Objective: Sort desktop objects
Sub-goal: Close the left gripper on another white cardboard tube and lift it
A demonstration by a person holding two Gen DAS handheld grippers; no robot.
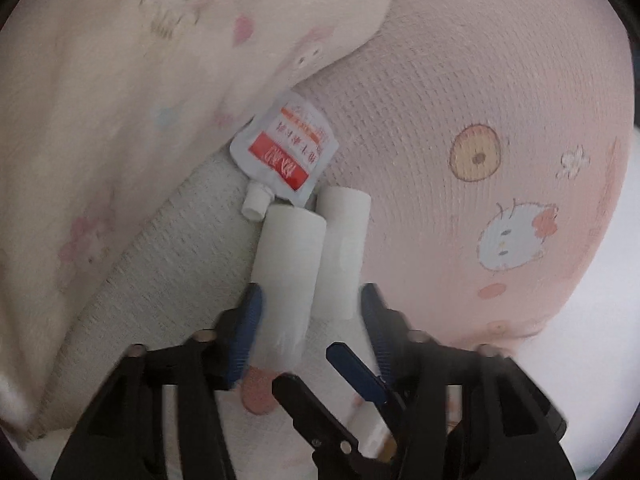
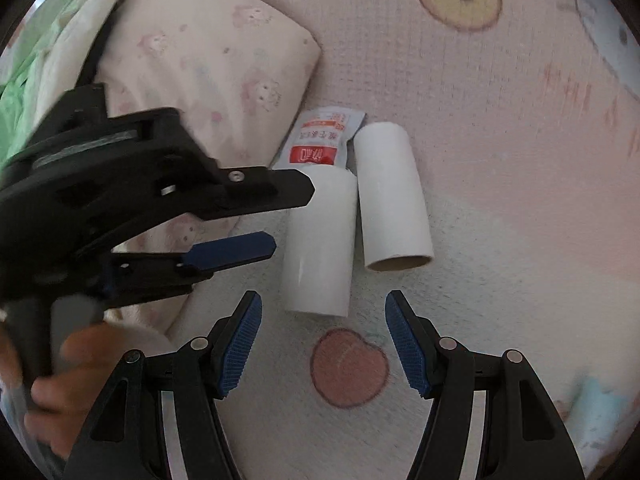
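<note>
Two white rolls and a pouch on a printed blanket

Two white cardboard tubes lie side by side in the left wrist view, long axes running away from the camera. The left claw (image 1: 308, 312) stands open around their near ends: the left tube (image 1: 288, 276) sits just beside the left blue pad, the right tube (image 1: 340, 252) between the pads, and neither looks pressed. At their far ends lies a small foil spout pouch (image 1: 286, 152) with a red label and a white cap, tucked against a cream cartoon-print pillow (image 1: 120, 100). Under everything spreads a pink waffle-textured blanket (image 1: 460, 100) with cartoon prints. A second claw's blue-tipped finger crosses the lower middle, blurred.

The right wrist view looks down more steeply and shows what the other does not: the right tube (image 2: 390, 196) is hollow, its brown inner rim open toward the camera, and the left tube (image 2: 320, 244) lies touching or nearly touching it. The pouch (image 2: 320, 140) lies beyond them, partly under the left tube. The right claw (image 2: 324, 344) hangs open and empty, just short of the tubes, above a red apple print (image 2: 348, 368). The left claw (image 2: 280, 220) reaches in from the left, jaws apart, a hand (image 2: 68, 384) wrapped round its grip.
</note>
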